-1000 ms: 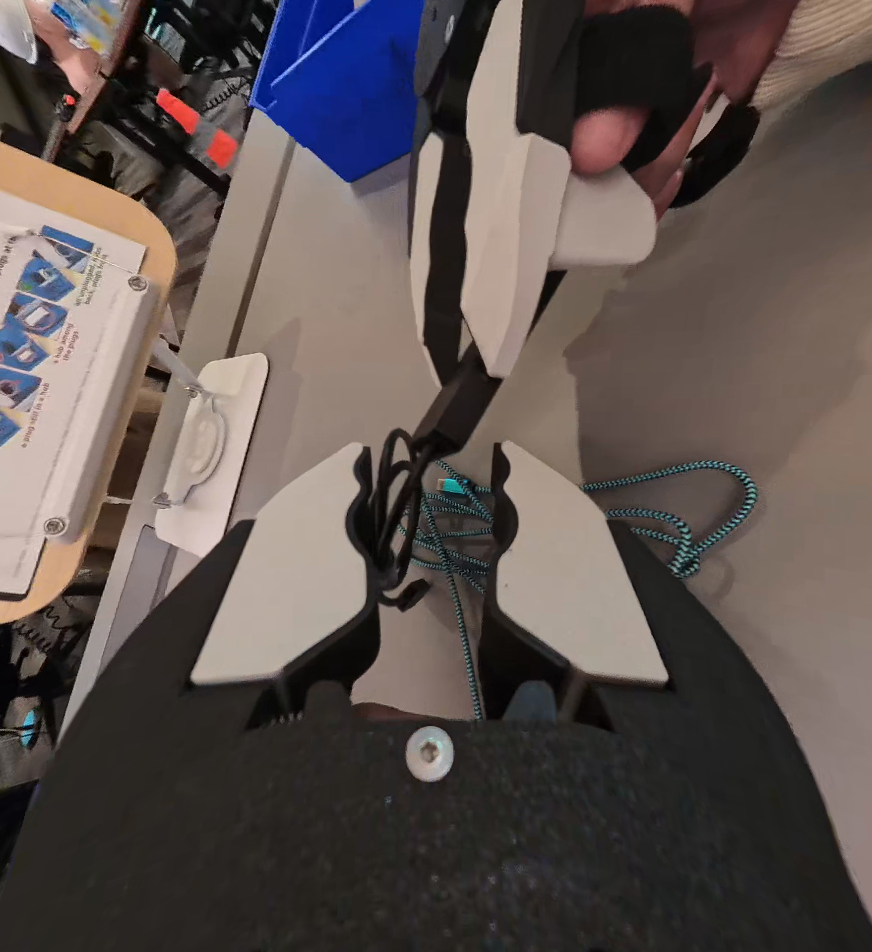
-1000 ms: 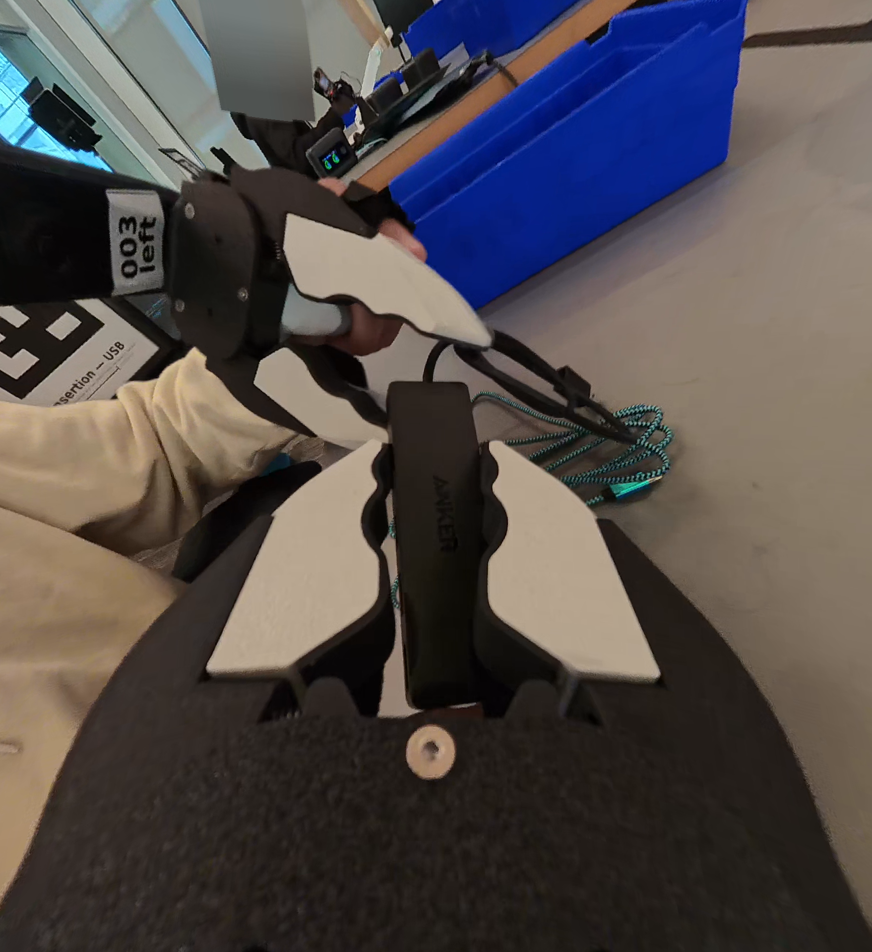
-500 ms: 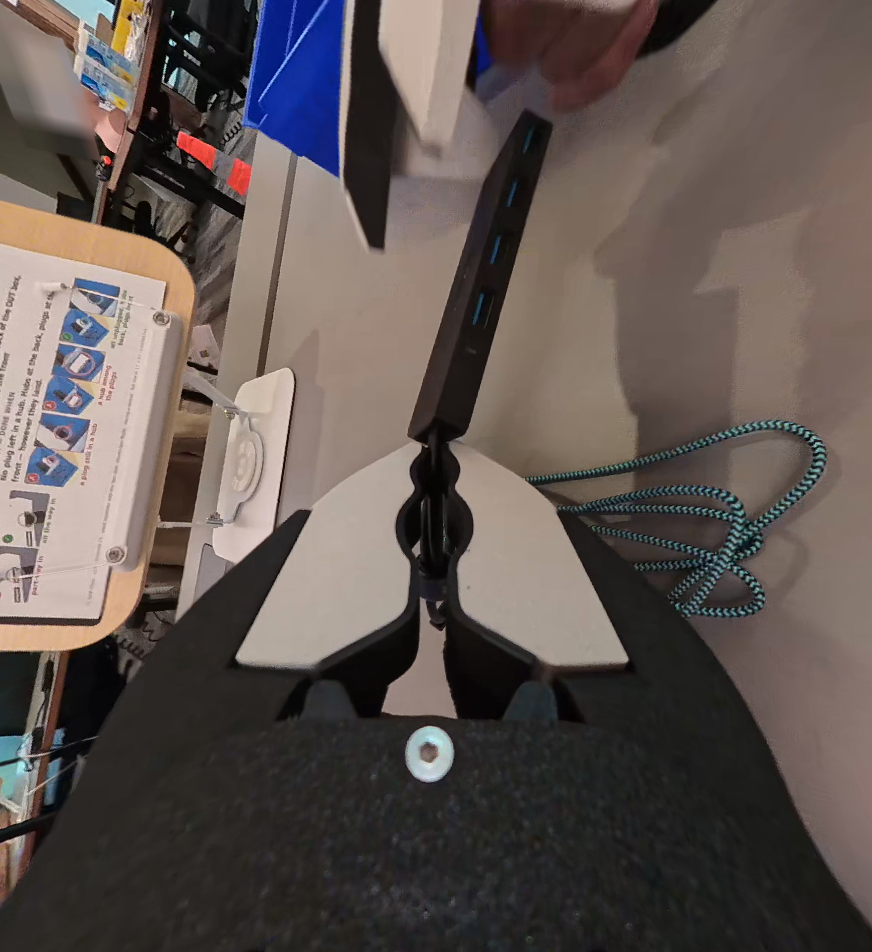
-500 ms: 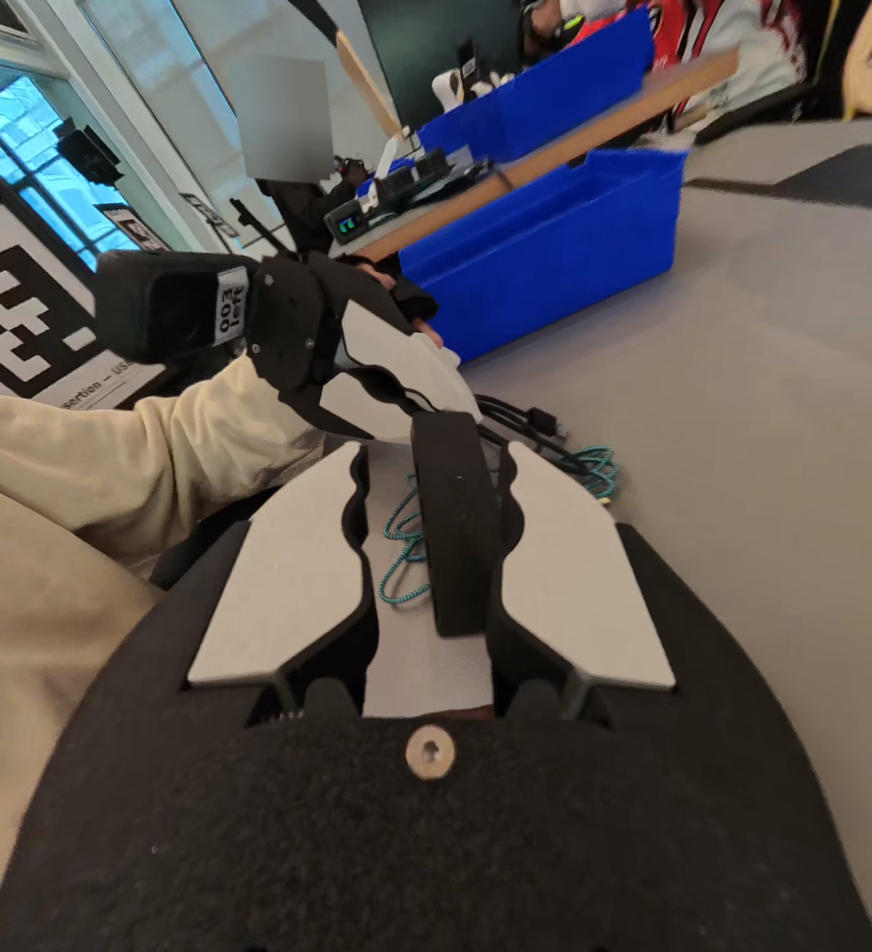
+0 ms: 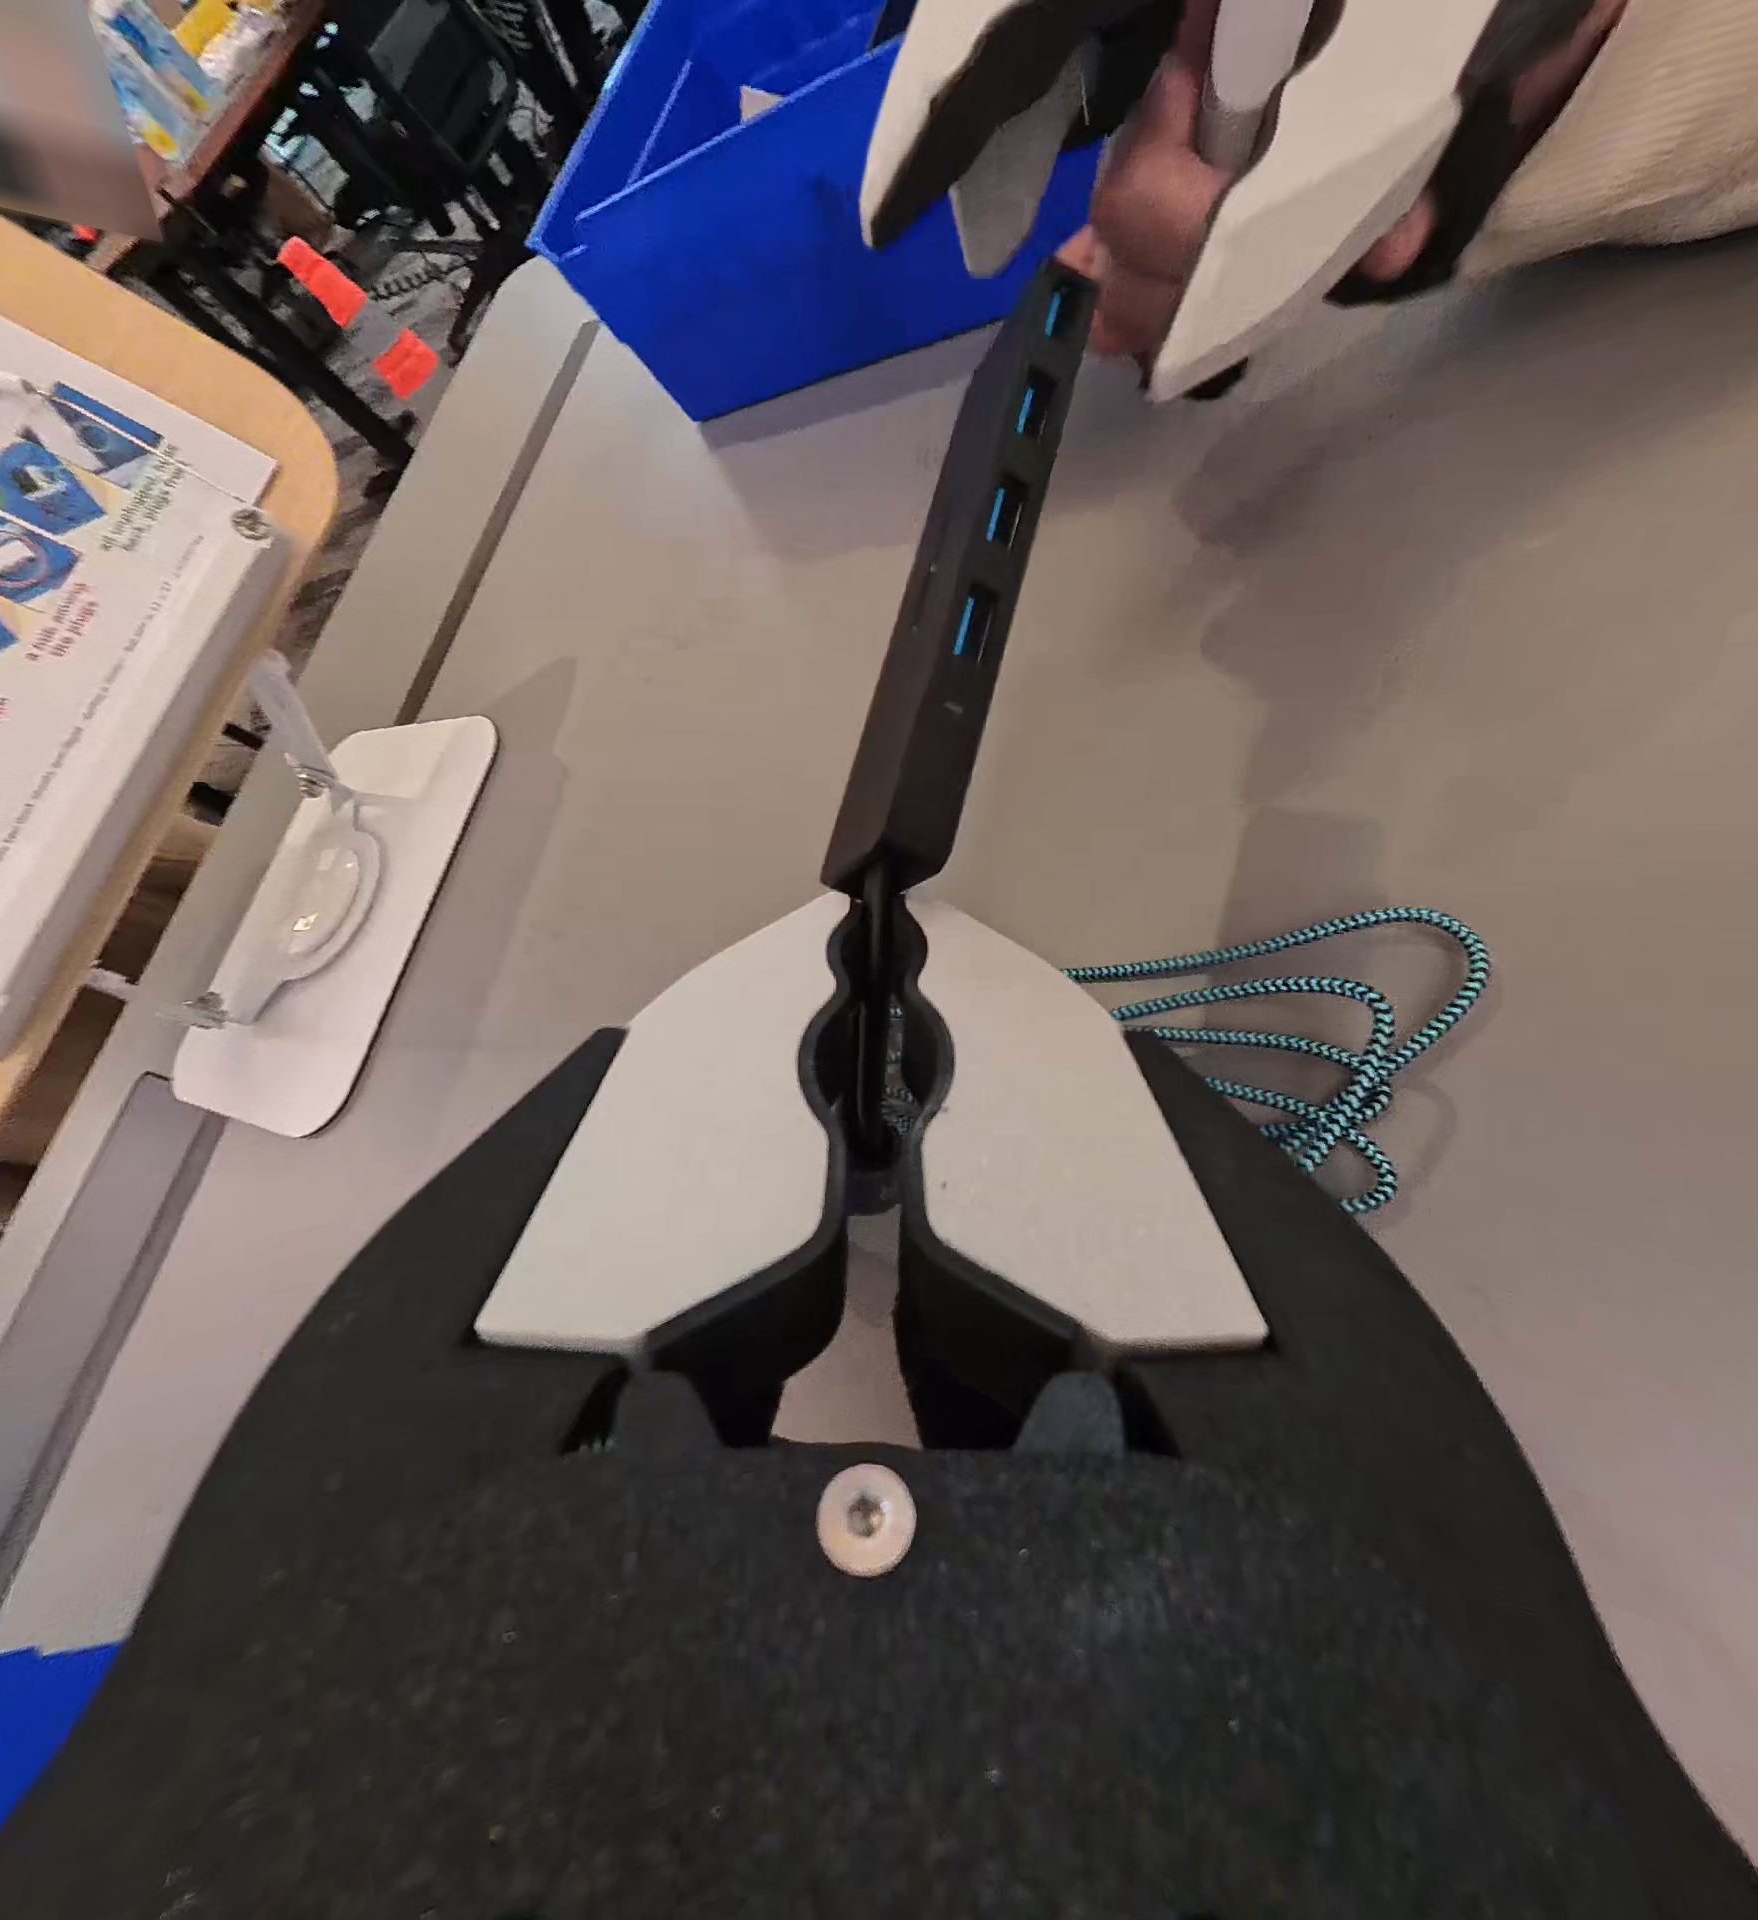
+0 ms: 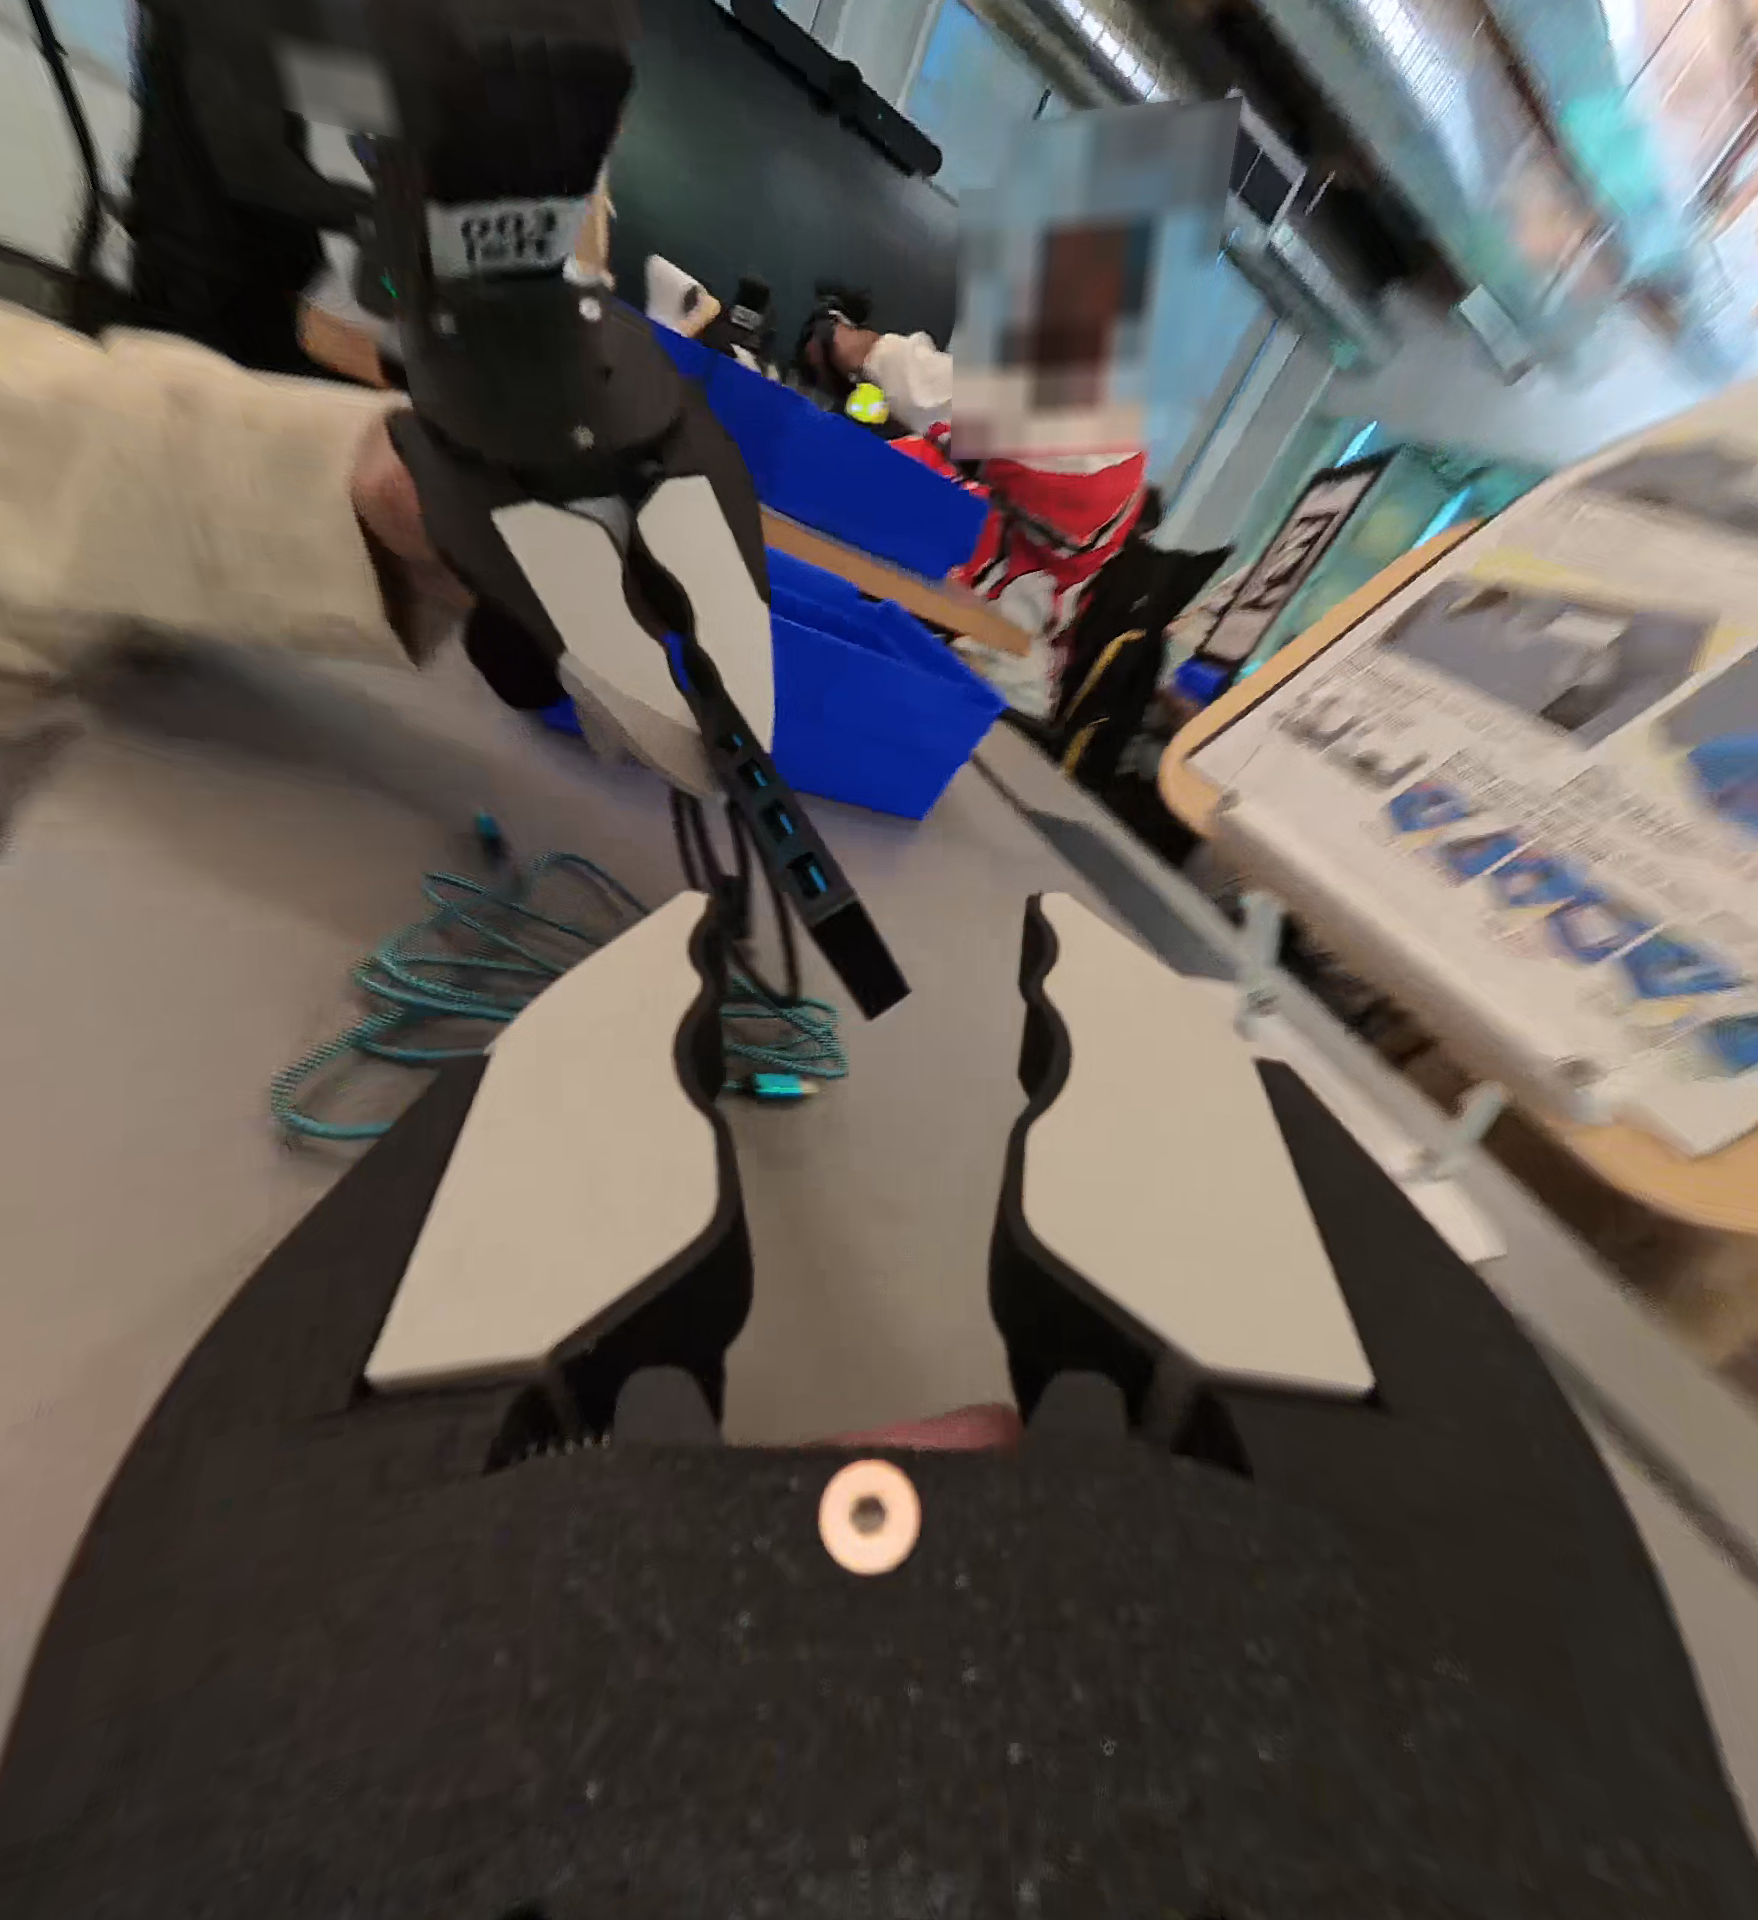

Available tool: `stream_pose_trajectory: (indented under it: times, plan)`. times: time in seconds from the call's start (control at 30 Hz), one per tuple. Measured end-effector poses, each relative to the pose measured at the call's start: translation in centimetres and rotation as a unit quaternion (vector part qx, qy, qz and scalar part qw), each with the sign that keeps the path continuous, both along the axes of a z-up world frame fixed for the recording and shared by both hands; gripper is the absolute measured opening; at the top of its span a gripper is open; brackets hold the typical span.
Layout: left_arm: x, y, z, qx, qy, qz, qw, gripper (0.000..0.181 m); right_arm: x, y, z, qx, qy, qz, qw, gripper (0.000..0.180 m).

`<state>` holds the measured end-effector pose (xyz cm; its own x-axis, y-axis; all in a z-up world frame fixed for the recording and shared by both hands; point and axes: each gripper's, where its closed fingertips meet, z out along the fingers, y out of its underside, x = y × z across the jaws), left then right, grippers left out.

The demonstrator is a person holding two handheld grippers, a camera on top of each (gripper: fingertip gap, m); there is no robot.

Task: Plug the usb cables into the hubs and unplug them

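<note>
A black USB hub with several blue ports sticks out forward from my left gripper, which is shut on the hub's black cable right at the hub's near end. The hub hangs above the grey table. My right gripper is open and empty, just short of the hub's free end. In the left wrist view the right gripper sits by the hub's far end, apart from it. A teal braided USB cable lies coiled on the table, also in the right wrist view.
Blue bins stand at the table's far side. A wooden board with an instruction sheet and a white bracket plate sit at the table's left edge; the board also shows in the right wrist view. A person's sleeve is nearby. My hands' fingertips stand some 11 cm from each other.
My left gripper has shut on the hub's cable. My right gripper has let go of the hub, opened and drawn back, so the hub now hangs from the left gripper alone.
</note>
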<state>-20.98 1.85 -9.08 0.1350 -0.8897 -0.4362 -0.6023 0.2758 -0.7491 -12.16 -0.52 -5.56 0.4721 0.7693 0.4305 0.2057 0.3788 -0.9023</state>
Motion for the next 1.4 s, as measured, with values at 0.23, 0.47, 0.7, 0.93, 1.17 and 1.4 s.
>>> stream_pose_trajectory:
  times: [0.23,0.47,0.7,0.93,1.17,1.4]
  plan:
    - [0.6,-0.3,-0.3,-0.048,0.004,-0.037,0.998,0.003,-1.6,0.2,-2.1,0.033,-0.083,0.008,0.996,0.045]
    - [1.8,0.1,-0.5,-0.035,0.003,-0.044,0.998,0.004,-1.5,0.3,-3.1,0.043,-0.1,0.015,0.994,0.011]
    - [1.6,1.5,0.3,0.01,-0.014,0.019,1.0,0.038,0.0,1.9,-2.9,0.072,-0.123,-0.057,0.988,0.011]
    - [-4.8,-0.3,-0.4,-0.053,-0.004,0.1,0.994,0.051,3.0,3.8,-2.7,0.095,-0.139,-0.16,0.973,0.011]
    - [-10.2,-1.9,-5.6,-0.102,0.041,0.174,0.979,0.042,3.1,3.7,-2.9,0.083,-0.131,-0.166,0.974,0.011]
    - [-9.5,1.6,-8.5,-0.116,0.068,0.208,0.969,0.049,3.2,3.8,-3.2,0.071,-0.132,-0.163,0.975,0.011]
